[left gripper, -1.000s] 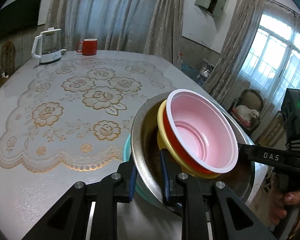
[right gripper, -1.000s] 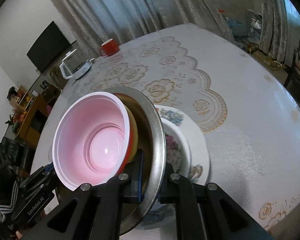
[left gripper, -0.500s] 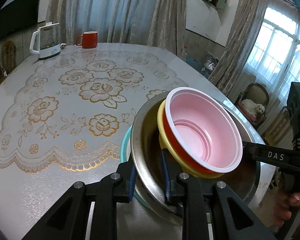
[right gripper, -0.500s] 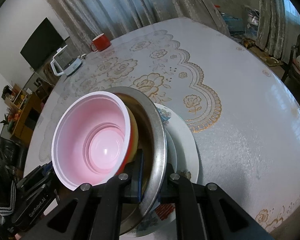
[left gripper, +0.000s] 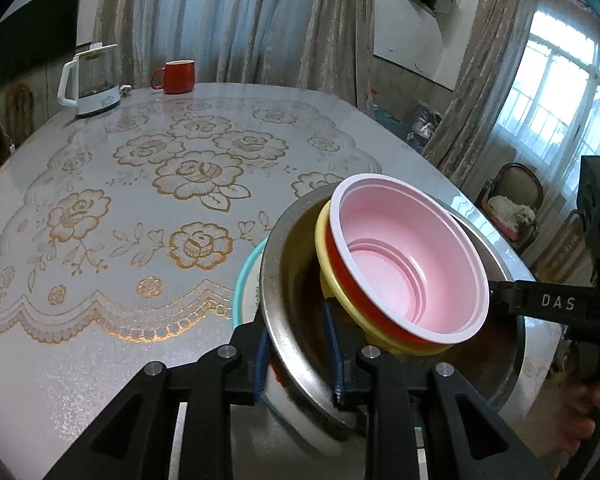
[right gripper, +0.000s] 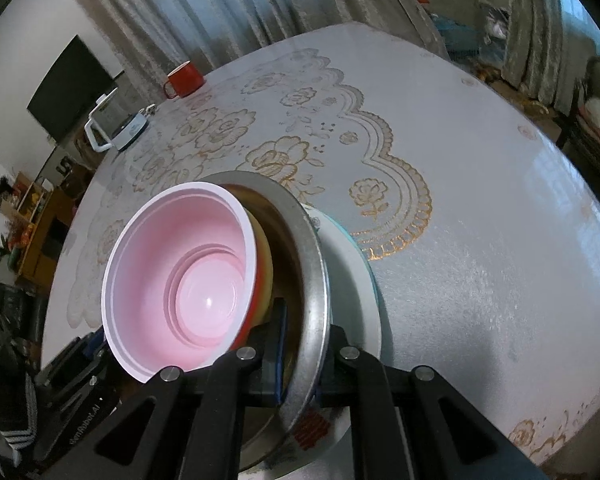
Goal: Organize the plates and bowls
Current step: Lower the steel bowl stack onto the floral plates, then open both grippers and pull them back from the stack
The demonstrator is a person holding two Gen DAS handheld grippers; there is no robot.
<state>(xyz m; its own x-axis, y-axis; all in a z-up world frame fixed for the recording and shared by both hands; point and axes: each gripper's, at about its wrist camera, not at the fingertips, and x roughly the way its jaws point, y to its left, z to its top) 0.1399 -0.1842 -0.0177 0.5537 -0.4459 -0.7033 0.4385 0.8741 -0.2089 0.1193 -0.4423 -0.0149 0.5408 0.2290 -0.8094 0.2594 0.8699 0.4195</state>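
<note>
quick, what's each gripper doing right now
Left gripper: closed on the rim of the steel bowl.
Right gripper: closed on the same bowl's opposite rim.

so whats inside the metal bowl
A pink bowl nested in a red bowl and a yellow one. The metal bowl's bottom is mostly covered.

Behind your stack you had a red mug (left gripper: 175, 76) sitting at the far edge of the table (left gripper: 100, 352), with a white electric kettle (left gripper: 90, 80) just to its left. The tabletop wore a lace-look cloth with gold roses (left gripper: 196, 174) printed across it. Grey-beige curtains (left gripper: 228, 20) hung along the back wall, and a dark TV (right gripper: 70, 86) was mounted off to the side. Oh, and a fluffy white dog (left gripper: 510, 213) was curled up on a chair by the window (left gripper: 560, 92).
</note>
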